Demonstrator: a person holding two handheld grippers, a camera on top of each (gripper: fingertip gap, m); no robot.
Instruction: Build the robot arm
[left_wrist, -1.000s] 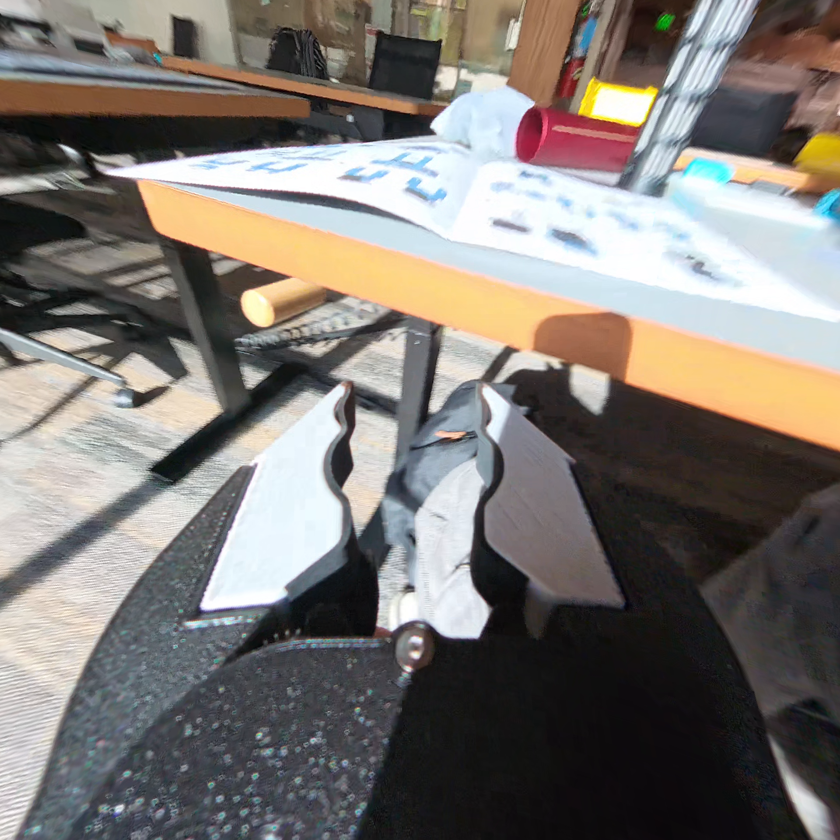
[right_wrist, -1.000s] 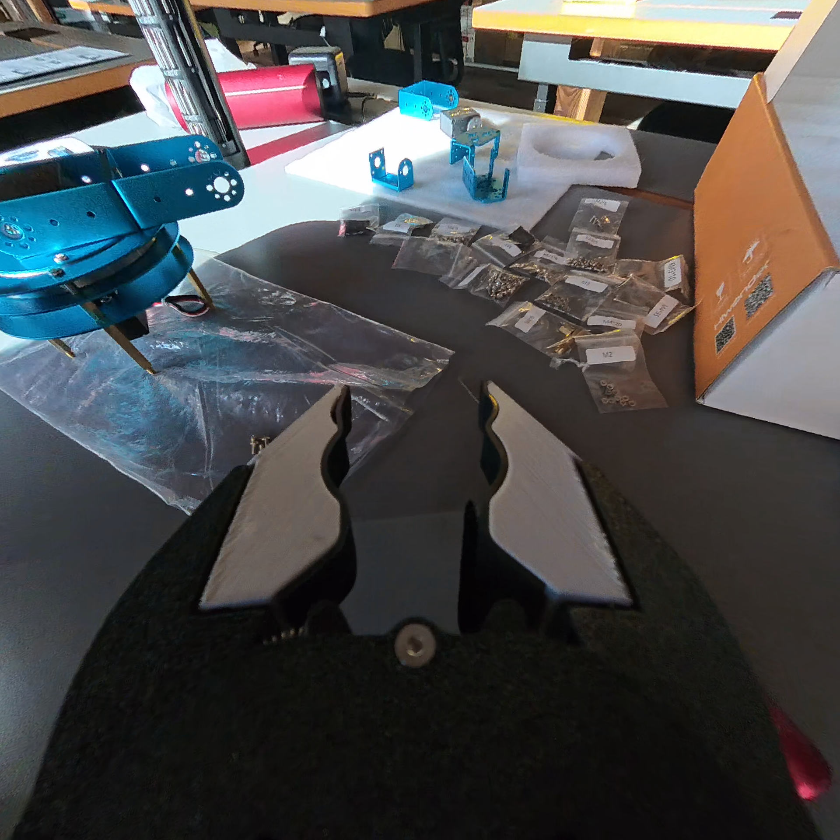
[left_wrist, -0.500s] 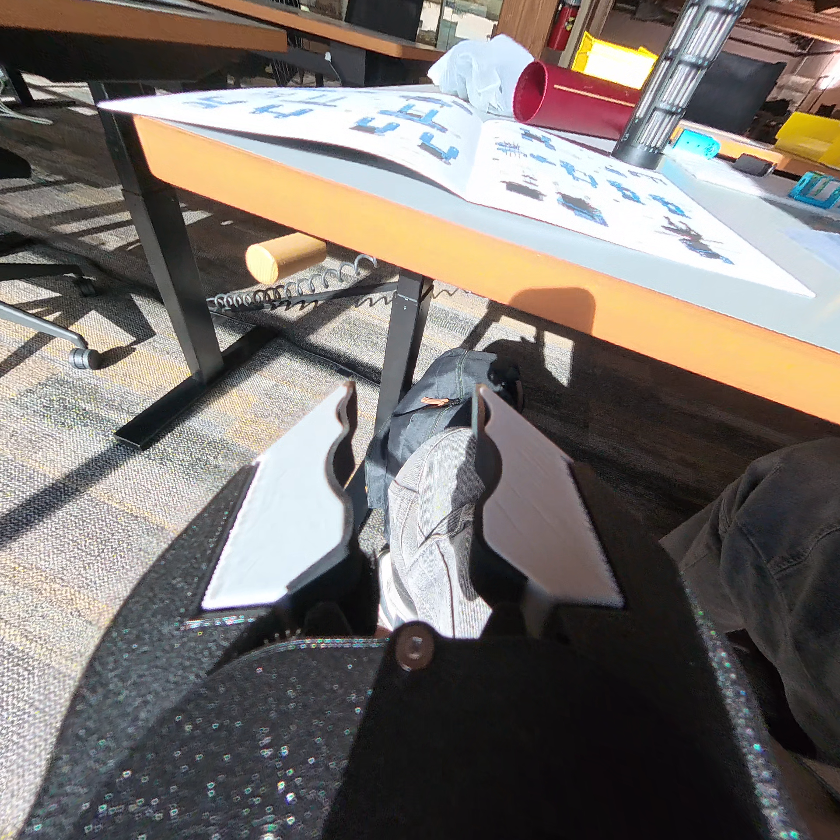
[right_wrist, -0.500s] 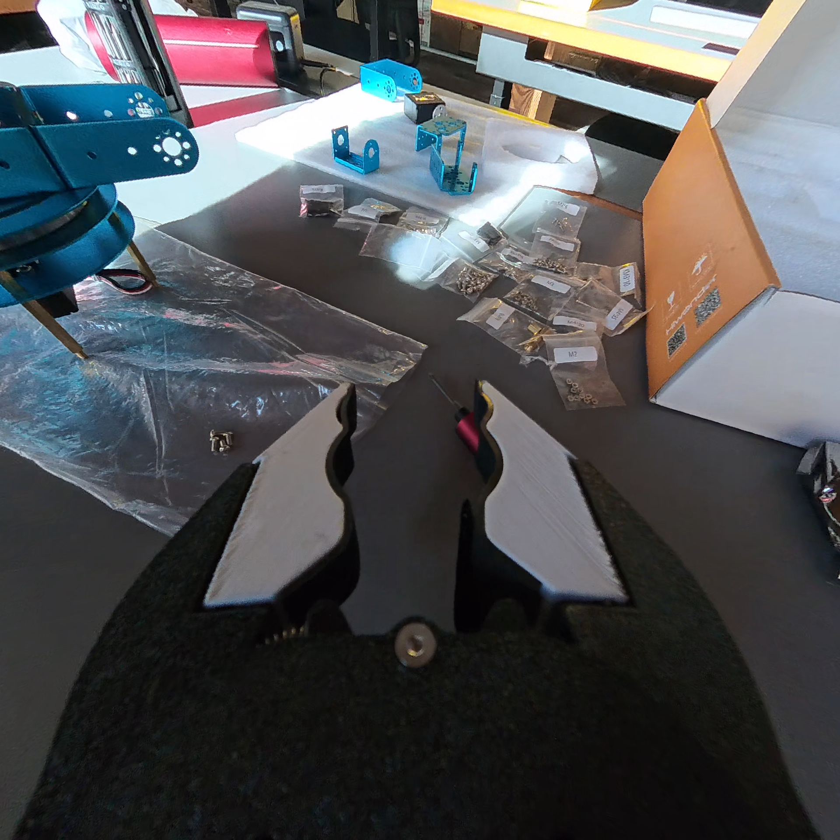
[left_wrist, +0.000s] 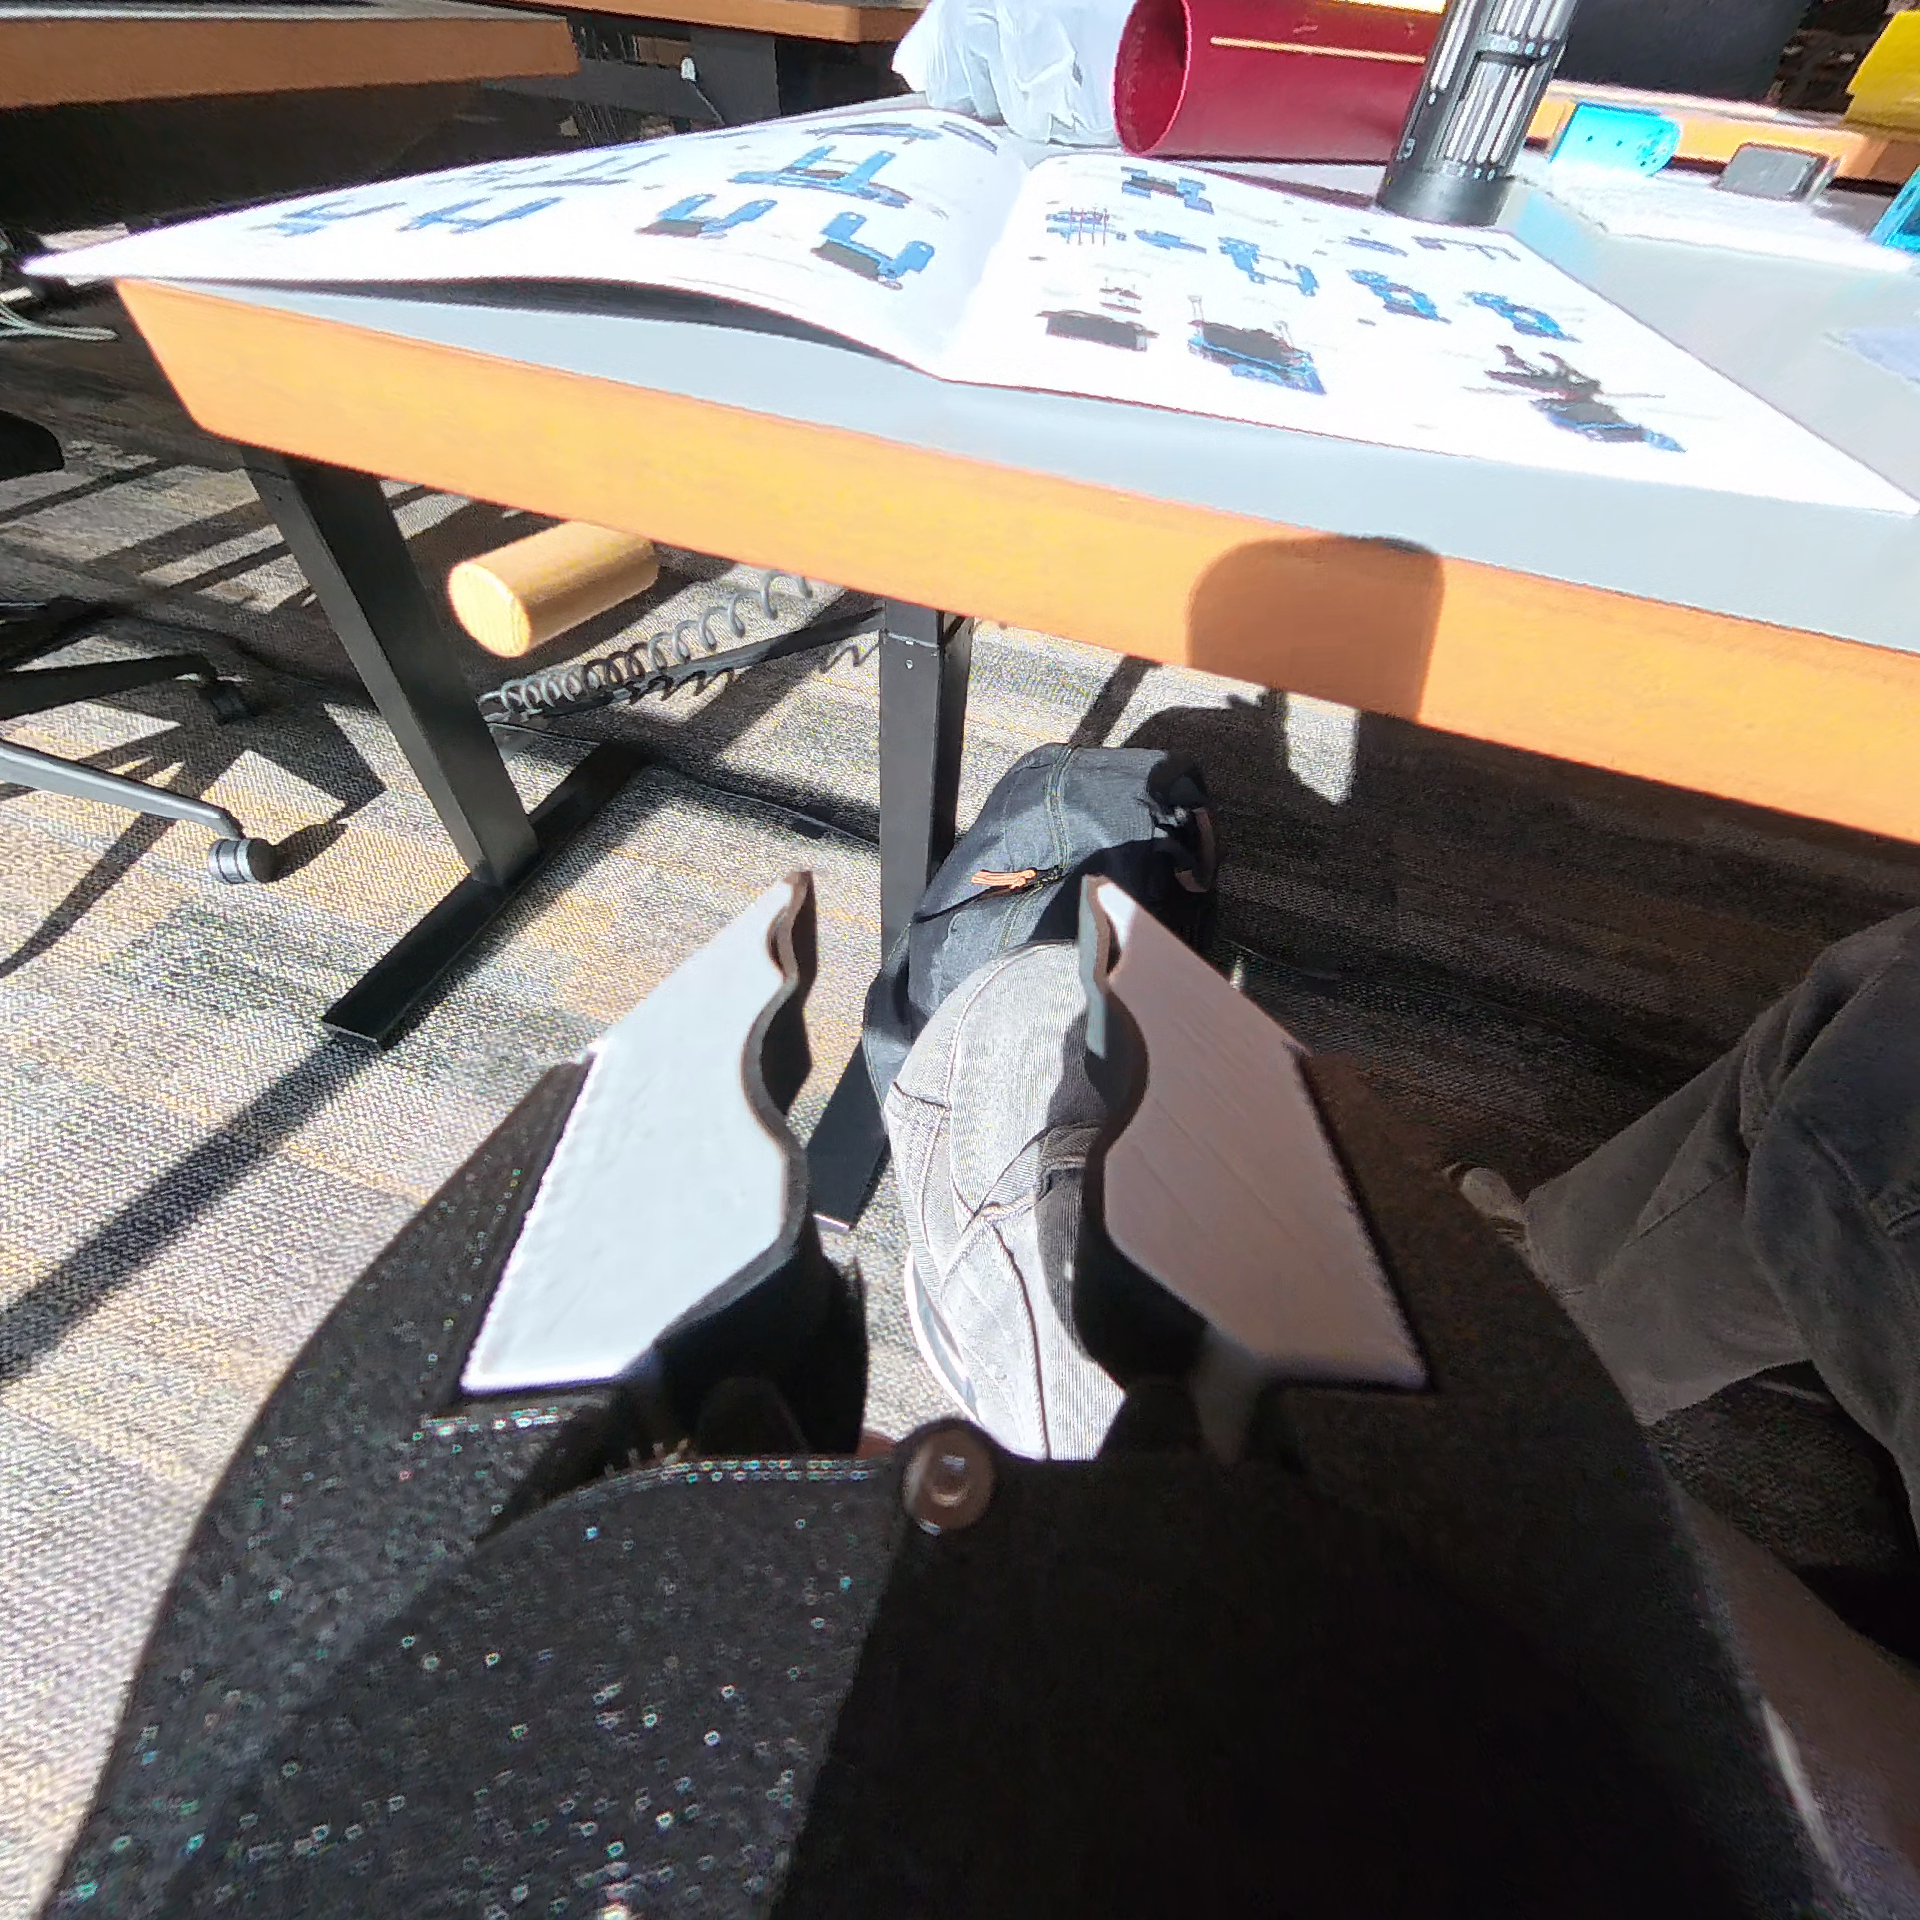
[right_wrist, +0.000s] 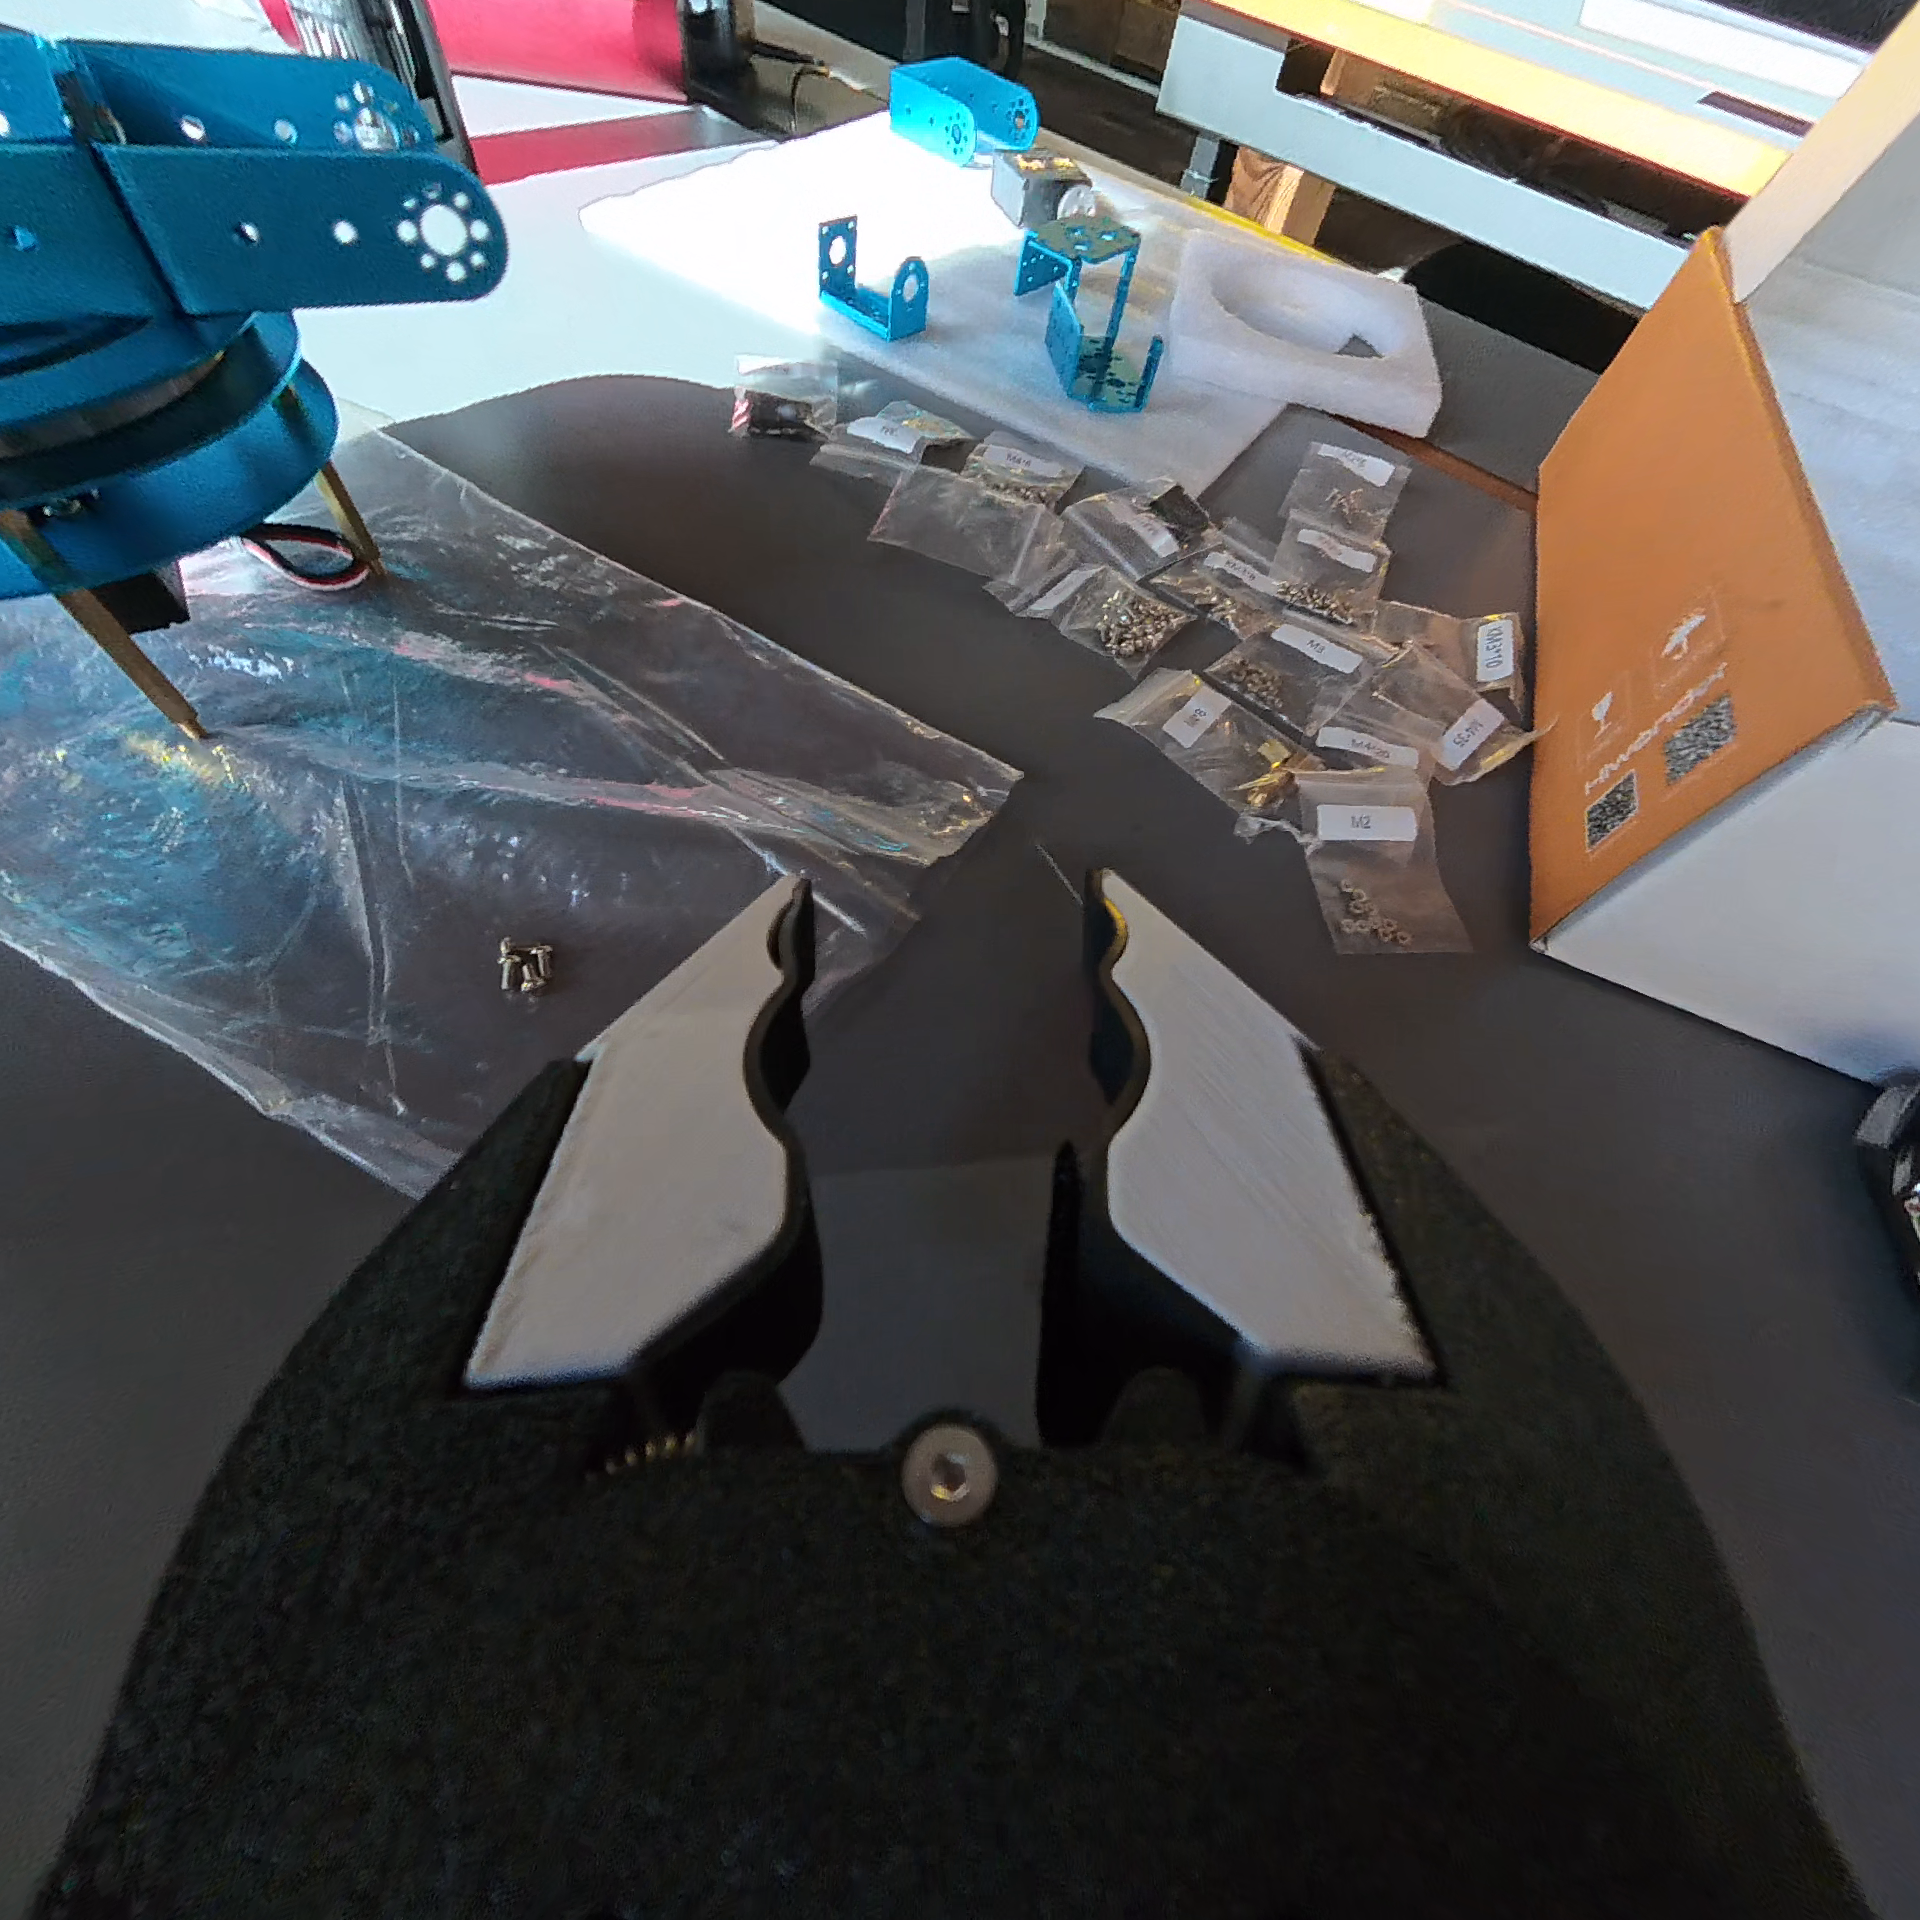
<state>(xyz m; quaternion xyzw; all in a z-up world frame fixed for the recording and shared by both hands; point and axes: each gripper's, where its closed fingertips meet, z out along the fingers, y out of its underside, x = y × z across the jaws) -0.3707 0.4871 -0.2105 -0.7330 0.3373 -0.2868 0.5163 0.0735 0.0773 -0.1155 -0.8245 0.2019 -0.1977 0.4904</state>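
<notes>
My left gripper (left_wrist: 943, 894) is open and empty, held below the orange front edge of a grey table (left_wrist: 1039, 540). Behind its gap are a person's knee in grey jeans (left_wrist: 997, 1122) and a dark bag (left_wrist: 1049, 842) on the floor. My right gripper (right_wrist: 945, 883) is open and empty, low over a dark table mat (right_wrist: 1039, 665). A thin metal tool tip (right_wrist: 1051, 864) pokes out beside its right finger; the rest of the tool is hidden. A clear plastic bag (right_wrist: 468, 748) and a few loose screws (right_wrist: 525, 961) lie to its left.
A blue metal round assembly on brass legs (right_wrist: 156, 343) stands far left. Several small screw bags (right_wrist: 1278, 665) lie ahead, blue brackets (right_wrist: 873, 281) on white foam behind, an orange-and-white box (right_wrist: 1704, 644) right. An open booklet (left_wrist: 935, 239), red cylinder (left_wrist: 1247, 73) and perforated post (left_wrist: 1475, 104) sit on the table. Some 60 centimeters of space lies between my two pairs of fingers.
The left gripper has risen a little toward the table edge. The right gripper has moved forward; the red-handled tool beside its right finger is now mostly hidden. Both stayed open.
</notes>
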